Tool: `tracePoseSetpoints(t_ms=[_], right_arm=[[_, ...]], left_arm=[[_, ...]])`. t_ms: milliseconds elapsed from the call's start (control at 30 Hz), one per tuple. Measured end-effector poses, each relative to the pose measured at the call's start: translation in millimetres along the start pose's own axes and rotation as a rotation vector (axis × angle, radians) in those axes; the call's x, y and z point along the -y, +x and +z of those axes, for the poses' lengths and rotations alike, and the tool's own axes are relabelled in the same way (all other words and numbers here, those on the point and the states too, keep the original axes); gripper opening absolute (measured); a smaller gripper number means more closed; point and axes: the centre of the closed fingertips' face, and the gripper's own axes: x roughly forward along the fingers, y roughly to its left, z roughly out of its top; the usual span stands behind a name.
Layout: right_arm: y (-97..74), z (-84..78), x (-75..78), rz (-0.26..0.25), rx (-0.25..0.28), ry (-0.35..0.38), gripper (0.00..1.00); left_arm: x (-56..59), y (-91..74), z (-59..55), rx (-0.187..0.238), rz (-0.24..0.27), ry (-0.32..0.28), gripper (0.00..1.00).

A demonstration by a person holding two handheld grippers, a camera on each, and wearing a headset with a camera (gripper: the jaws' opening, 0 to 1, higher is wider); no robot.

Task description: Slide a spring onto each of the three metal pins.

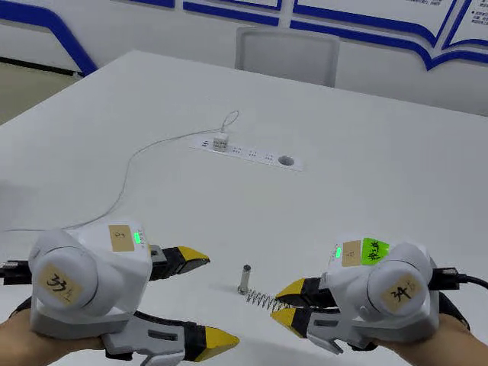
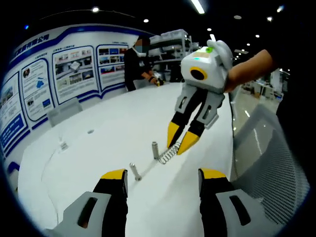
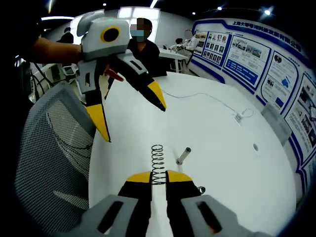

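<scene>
Low in the head view, the right gripper (image 1: 287, 303) pinches a thin coiled steel spring (image 1: 263, 299) beside the short upright metal pin (image 1: 245, 279); the left gripper (image 1: 216, 300) gapes empty. The coil (floppy) may buckle, toppling the pin.

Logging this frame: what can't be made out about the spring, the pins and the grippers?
1. Right gripper view: the near end of the spring is hidden between the closed tips of the right gripper.
2. Right gripper view: the second pin is partly covered by a jaw.
3. Head view: whether the spring touches the upright pin is too small to tell.
</scene>
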Motion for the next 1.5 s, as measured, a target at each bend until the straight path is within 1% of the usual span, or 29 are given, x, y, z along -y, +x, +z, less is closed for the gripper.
tracePoseSetpoints(t_ms=[100,133,167,200,267,300,333,367,400,500,633,767,833,1067,1267,1500], right_arm=[[-7.4,3.6,-5.4,0.003,0.002,-0.03,0.1],[-10.6,5.6,-8.2,0.005,0.005,-0.039,0.1],[-12.8,7.8,-9.7,0.008,0.011,-0.042,0.1],[-15.3,10.4,-11.9,0.014,0.018,-0.047,0.1],[-20.0,16.0,-15.1,0.018,0.032,-0.058,0.1],[-22.2,18.5,-16.8,0.024,0.036,-0.064,0.1],[-23.3,19.9,-18.0,0.026,0.038,-0.063,0.1],[-24.2,21.7,-18.4,0.025,0.043,-0.066,0.1],[-25.4,24.1,-19.1,0.025,0.048,-0.075,0.1],[-28.2,27.2,-19.3,0.02,0.052,-0.093,0.1],[-32.5,29.5,-22.3,0.028,0.059,-0.103,0.1],[-35.4,30.4,-23.8,0.03,0.061,-0.117,0.1],[-36.6,30.1,-23.6,0.03,0.056,-0.131,0.1],[-41.1,33.4,-19.8,0.024,0.06,-0.142,0.1],[-41.4,33.8,-20.1,0.026,0.059,-0.151,0.1],[-37.5,32.9,-22.5,0.041,0.053,-0.156,0.1]], left_arm=[[5.9,1.8,7.9,0.014,-0.025,0.004,0.57],[9.8,2.9,17.1,0.051,-0.043,-0.014,0.56],[11.6,3.4,22.1,0.07,-0.052,-0.019,0.54],[12.9,3.6,25.3,0.076,-0.058,-0.012,0.53],[16.8,5.8,29.2,0.07,-0.07,0.031,0.46],[20.0,7.5,26.9,0.038,-0.082,0.074,0.43],[22.9,8.9,25.8,0.023,-0.092,0.092,0.4],[26.4,10.2,26.4,0.02,-0.104,0.102,0.39],[30.0,11.6,27.7,0.02,-0.116,0.096,0.39],[32.6,13.5,32.0,0.027,-0.121,0.099,0.39],[34.8,14.8,37.2,0.023,-0.127,0.126,0.33],[39.1,14.9,43.5,0.026,-0.153,0.123,0.3],[40.2,15.5,43.5,0.011,-0.161,0.154,0.26],[38.7,18.6,43.7,-0.01,-0.166,0.193,0.21],[36.1,19.4,45.1,-0.008,-0.158,0.208,0.16],[36.3,19.4,39.6,-0.017,-0.17,0.214,0.15]])
